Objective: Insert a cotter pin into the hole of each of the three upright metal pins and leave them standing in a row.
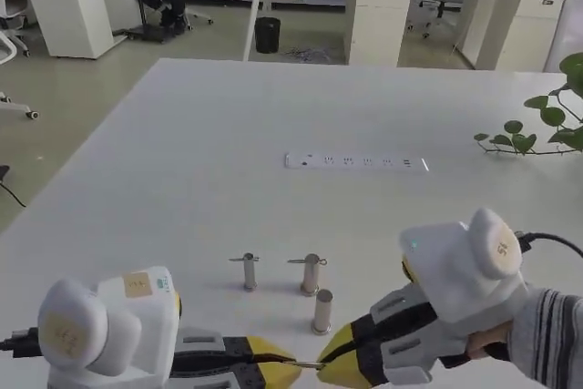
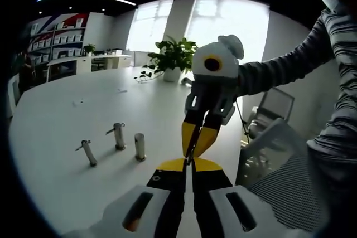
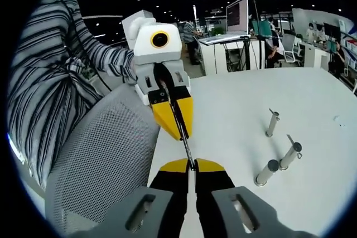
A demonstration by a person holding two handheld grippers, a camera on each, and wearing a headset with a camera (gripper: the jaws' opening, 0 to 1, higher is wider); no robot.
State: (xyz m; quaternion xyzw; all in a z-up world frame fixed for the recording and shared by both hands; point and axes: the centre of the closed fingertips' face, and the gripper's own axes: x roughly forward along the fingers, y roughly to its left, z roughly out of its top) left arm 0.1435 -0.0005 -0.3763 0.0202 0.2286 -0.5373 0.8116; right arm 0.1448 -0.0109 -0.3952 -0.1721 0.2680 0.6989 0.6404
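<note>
Left gripper (image 1: 284,363) and right gripper (image 1: 328,359) meet tip to tip at the near table (image 1: 164,189) edge, both clamped on one cotter pin (image 1: 305,365); just beyond stands a bare pin (image 1: 322,311), then left pin (image 1: 250,271) and right pin (image 1: 311,274), each with a cotter through it, then a power strip (image 1: 355,162).

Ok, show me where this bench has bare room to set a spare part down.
Widest bare stretch: the table between the power strip and the three metal pins, running to the left edge. Also bare beyond the strip and toward the plant. Crowded: the near edge, where left gripper and right gripper pinch a cotter pin beside the front pin.
</note>
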